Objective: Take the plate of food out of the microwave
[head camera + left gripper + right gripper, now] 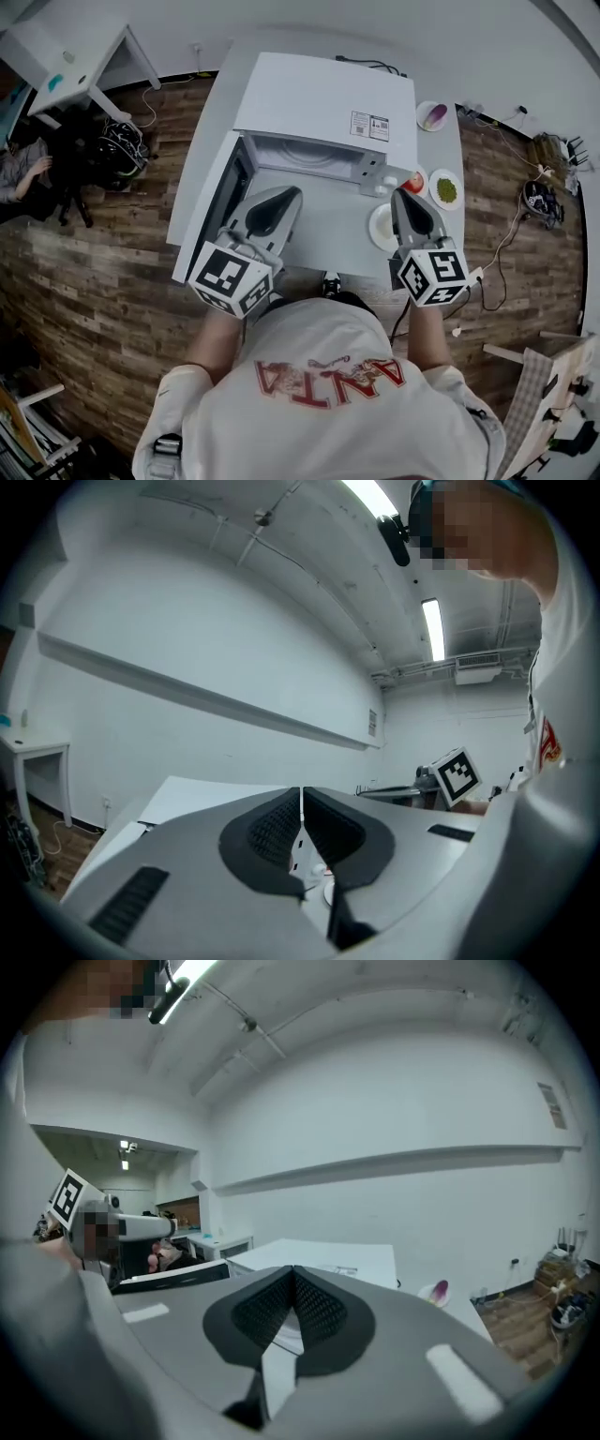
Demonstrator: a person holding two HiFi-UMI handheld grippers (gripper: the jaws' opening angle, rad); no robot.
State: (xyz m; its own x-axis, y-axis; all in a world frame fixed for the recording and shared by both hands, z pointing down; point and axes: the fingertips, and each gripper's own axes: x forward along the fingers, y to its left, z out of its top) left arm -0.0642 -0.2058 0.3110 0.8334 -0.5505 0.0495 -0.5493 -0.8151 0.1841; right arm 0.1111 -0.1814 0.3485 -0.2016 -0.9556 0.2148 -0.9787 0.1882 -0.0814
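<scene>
As the head camera looks down, the scene reads from left to right. At the far left a small white table [56,52] stands on the wooden floor [103,281], with a seated person [21,169] just in front of it. Next comes the grey table [208,122] that bears the microwave [323,98]. Its door [208,216] hangs open to the left, and the cavity [302,155] shows beside it.

The left tongs [289,195] hover in front of that opening. In the left gripper view their pads [272,832] are pressed together with nothing between them.

To the right a white plate [378,228] lies on the grey table, outside the microwave and in front of its control panel [380,173]. It is partly hidden under the right tongs [401,195] – what it carries cannot be made out. The right tongs hang just above it. In the right gripper view their pads [319,1312] likewise meet, pinching nothing.

Further right on the same table sit a small dish with something red [414,180] and, just beside it, a plate of green food [445,188]. Near the table's back edge is a dish holding a purple item [432,115] – well apart from both tongs. At the far right, cables [544,202] lie on the floor
</scene>
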